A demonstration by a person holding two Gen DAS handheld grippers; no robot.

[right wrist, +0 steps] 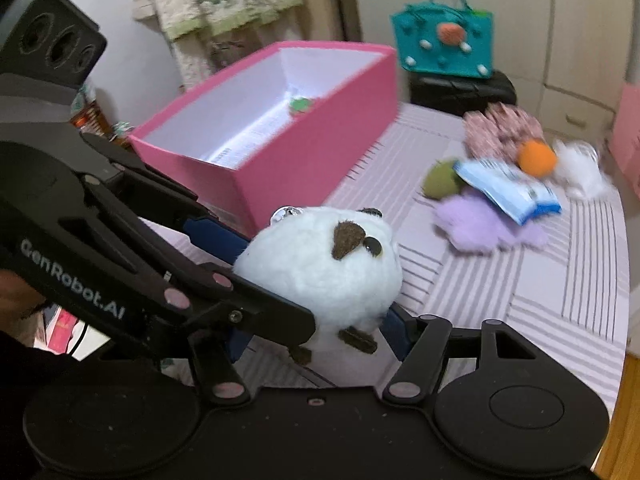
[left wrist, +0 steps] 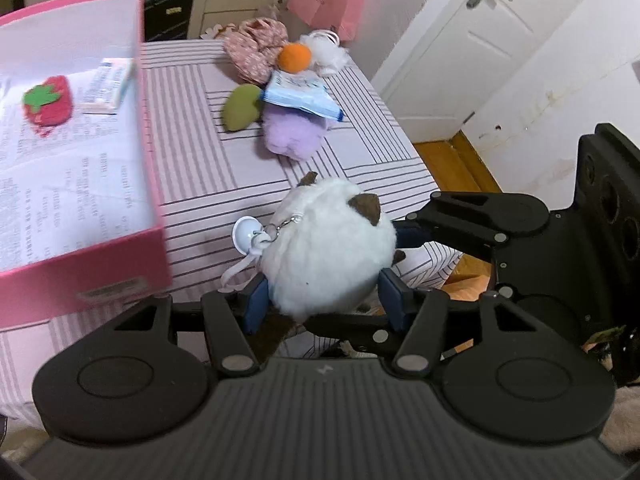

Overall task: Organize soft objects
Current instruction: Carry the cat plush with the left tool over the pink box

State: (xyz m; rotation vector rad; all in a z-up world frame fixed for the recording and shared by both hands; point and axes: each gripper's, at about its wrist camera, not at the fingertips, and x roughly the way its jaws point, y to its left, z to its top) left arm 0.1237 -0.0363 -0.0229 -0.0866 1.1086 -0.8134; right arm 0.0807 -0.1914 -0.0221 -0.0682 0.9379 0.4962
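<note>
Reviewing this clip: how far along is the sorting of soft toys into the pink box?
Done: a strawberry plush lies in the pink box. In hand: both the left gripper and right gripper clamp the white plush ball. Left on the table: purple plush, green piece, orange ball, white fluffy toy.

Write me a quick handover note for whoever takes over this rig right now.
Left gripper: shut on the white plush ball.
Right gripper: also pressed on that ball, from the other side.
Pink box: already holds a strawberry plush and a tissue pack.
Left on the tablecloth: purple plush, green plush, orange ball, blue packet, floral cloth, white fluff.
</note>
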